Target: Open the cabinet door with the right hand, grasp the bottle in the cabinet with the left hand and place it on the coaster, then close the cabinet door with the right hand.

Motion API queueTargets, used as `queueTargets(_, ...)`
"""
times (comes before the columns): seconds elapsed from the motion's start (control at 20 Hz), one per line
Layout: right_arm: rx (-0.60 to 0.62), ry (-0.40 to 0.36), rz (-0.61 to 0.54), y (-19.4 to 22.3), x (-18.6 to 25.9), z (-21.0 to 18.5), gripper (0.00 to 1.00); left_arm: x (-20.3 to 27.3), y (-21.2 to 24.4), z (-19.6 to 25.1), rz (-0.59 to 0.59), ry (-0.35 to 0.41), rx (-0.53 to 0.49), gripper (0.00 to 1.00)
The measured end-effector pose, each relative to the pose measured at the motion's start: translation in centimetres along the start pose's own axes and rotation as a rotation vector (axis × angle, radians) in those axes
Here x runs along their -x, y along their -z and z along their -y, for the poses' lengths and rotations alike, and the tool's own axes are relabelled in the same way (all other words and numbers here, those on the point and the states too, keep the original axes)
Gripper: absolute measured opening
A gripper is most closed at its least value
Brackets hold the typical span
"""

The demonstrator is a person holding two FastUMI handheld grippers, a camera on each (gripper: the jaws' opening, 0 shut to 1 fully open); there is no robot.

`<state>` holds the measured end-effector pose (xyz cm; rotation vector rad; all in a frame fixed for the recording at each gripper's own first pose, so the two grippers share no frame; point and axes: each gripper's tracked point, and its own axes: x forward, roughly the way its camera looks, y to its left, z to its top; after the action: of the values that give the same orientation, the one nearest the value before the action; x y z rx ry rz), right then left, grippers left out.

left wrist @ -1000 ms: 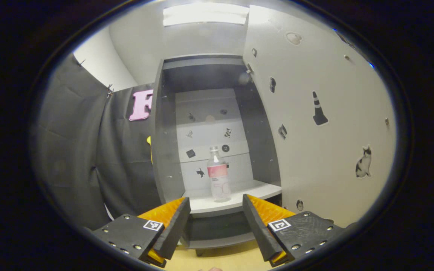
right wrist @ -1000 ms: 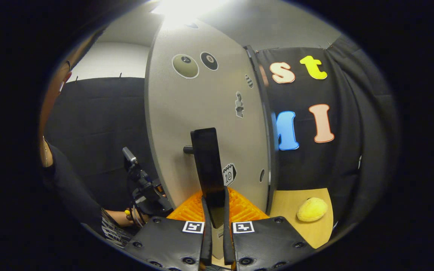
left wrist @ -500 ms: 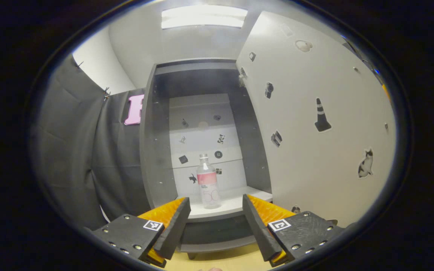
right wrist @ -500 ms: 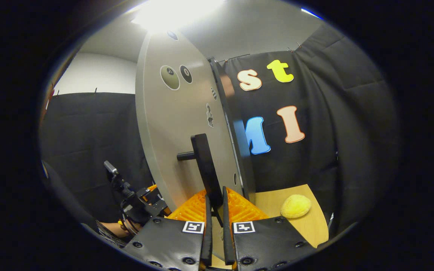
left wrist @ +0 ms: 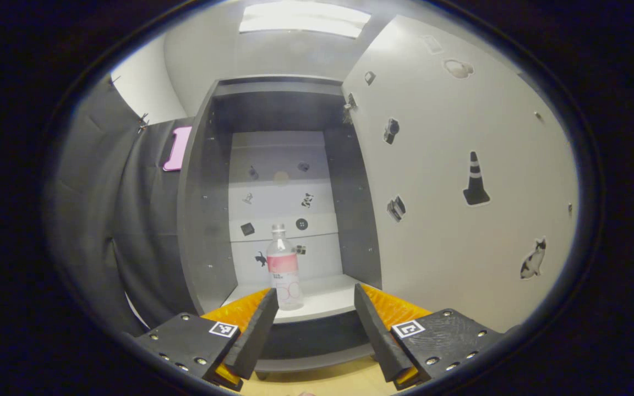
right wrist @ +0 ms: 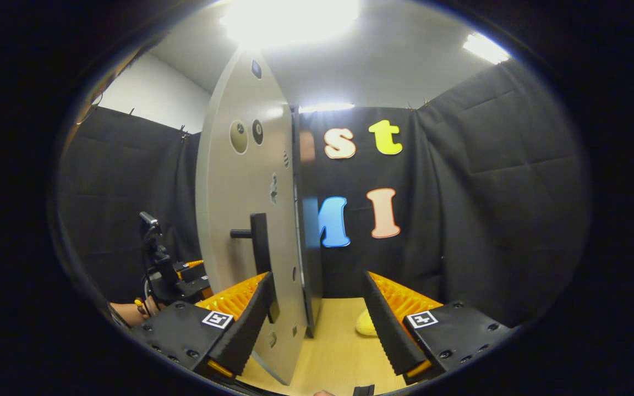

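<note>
The cabinet (left wrist: 207, 220) stands open, and a clear bottle (left wrist: 284, 275) with a pink label is upright on its white shelf (left wrist: 328, 302). My left gripper (left wrist: 314, 300) is open in front of the shelf, short of the bottle, which is just beyond its left fingertip. The opened door (left wrist: 460, 192) fills the right side of the left gripper view. In the right gripper view the door (right wrist: 240, 220) is nearly edge-on with its black handle (right wrist: 259, 242) free. My right gripper (right wrist: 318, 283) is open, its left finger beside the door. The left gripper (right wrist: 174, 275) shows beyond the door.
A yellow soft object (right wrist: 365, 325) lies on the wooden table (right wrist: 339, 352) behind my right gripper's finger. Black cloth walls close in the booth on all sides. The door's edge stands between my right gripper's fingers.
My right gripper let go of the door handle, opened and drew back. The door swung wider. The left gripper shifted, so the bottle now sits nearer its left finger.
</note>
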<state>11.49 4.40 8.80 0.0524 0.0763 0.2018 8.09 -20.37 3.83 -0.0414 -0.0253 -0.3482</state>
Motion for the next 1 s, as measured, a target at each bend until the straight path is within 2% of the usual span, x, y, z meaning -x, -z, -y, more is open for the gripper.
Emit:
queueTargets(0.05, -0.003, 0.037, 0.010, -0.1, 0.0, 1.2, 0.97, -0.5, -0.2, -0.1, -0.001, -0.002, -0.002, 0.84)
queueTargets(0.15, -0.007, 0.102, 0.003, 0.3, -0.1, 3.4, 0.93, -1.8, -0.3, -0.9, -0.009, -0.012, -0.004, 0.84)
queueTargets(0.2, -0.006, 0.125, -0.001, 0.6, -0.2, 4.1, 0.98, -2.3, -0.5, -1.4, -0.017, -0.019, -0.003, 0.84)
queueTargets(0.25, -0.003, 0.140, -0.008, 1.0, -0.6, 4.8, 0.93, -2.9, -0.6, -1.7, -0.025, -0.021, -0.002, 0.84)
queueTargets(0.3, -0.003, 0.156, -0.016, 1.5, -0.7, 5.4, 0.98, -3.7, -0.8, -2.2, -0.032, -0.021, 0.004, 0.86)
queueTargets(0.35, -0.005, 0.168, -0.024, 2.0, -0.9, 5.9, 0.98, -4.7, -1.0, -2.6, -0.036, -0.023, 0.011, 0.86)
queueTargets(0.8, 0.001, 0.216, -0.125, 5.5, -2.0, 8.8, 0.98, -14.1, 2.5, -7.1, -0.136, -0.082, 0.042, 0.84)
queueTargets(1.0, -0.005, 0.237, -0.156, 6.4, -2.4, 10.1, 0.98, -16.8, 4.3, -7.6, -0.168, -0.075, 0.048, 0.84)
